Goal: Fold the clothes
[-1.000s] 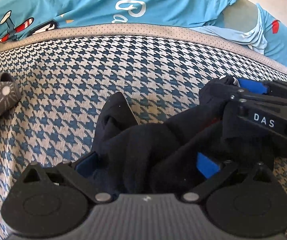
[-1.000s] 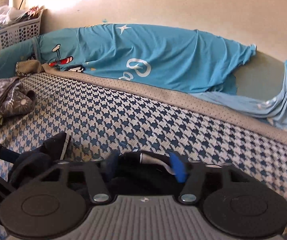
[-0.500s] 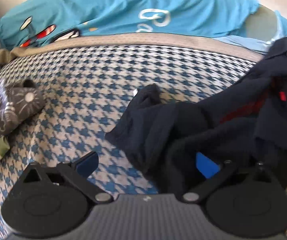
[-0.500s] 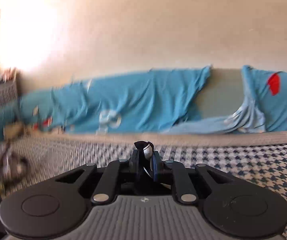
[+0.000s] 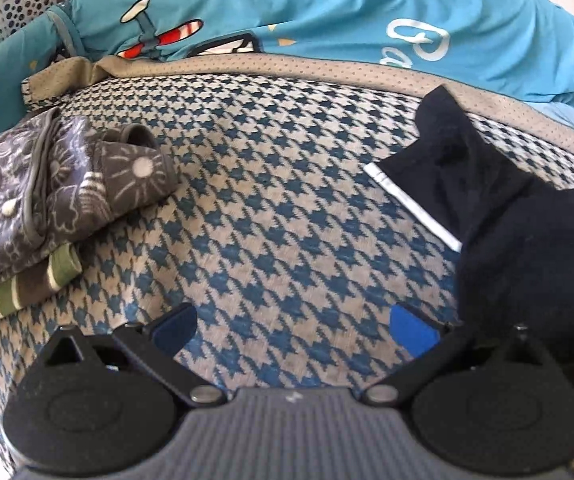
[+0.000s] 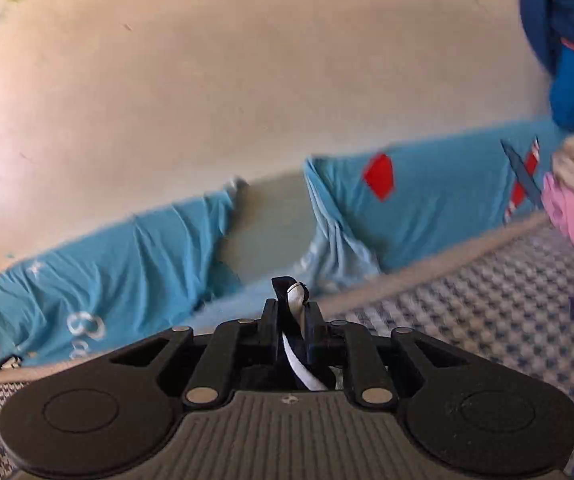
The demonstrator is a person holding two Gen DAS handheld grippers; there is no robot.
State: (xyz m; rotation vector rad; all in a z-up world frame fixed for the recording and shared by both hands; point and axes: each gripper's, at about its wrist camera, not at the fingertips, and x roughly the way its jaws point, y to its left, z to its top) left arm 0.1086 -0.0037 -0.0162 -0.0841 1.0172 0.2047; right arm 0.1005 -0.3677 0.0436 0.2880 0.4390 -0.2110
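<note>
Fingers of the right gripper (image 6: 291, 320) are pinched on a fold of the dark garment (image 5: 499, 220), its white trim showing between the pads; they are just easing apart, yet the cloth is still caught there. The left gripper (image 5: 293, 330) hangs released, its blue pads wide, nothing between them but the houndstooth bed cover (image 5: 271, 184).

That bed cover is the largest thing in view, with the turquoise sheet (image 5: 327, 12) bunched along its far edge. The garment lies toward the right side of the bed, off to the right of the left gripper's pads and close by them, its white-edged hem (image 5: 415, 208) running slantwise from the far side back toward the near right. A folded grey patterned pile (image 5: 47, 196) sits at the left edge, well apart.

I judge the left hand is the free one, and must travel right to take that hem.
</note>
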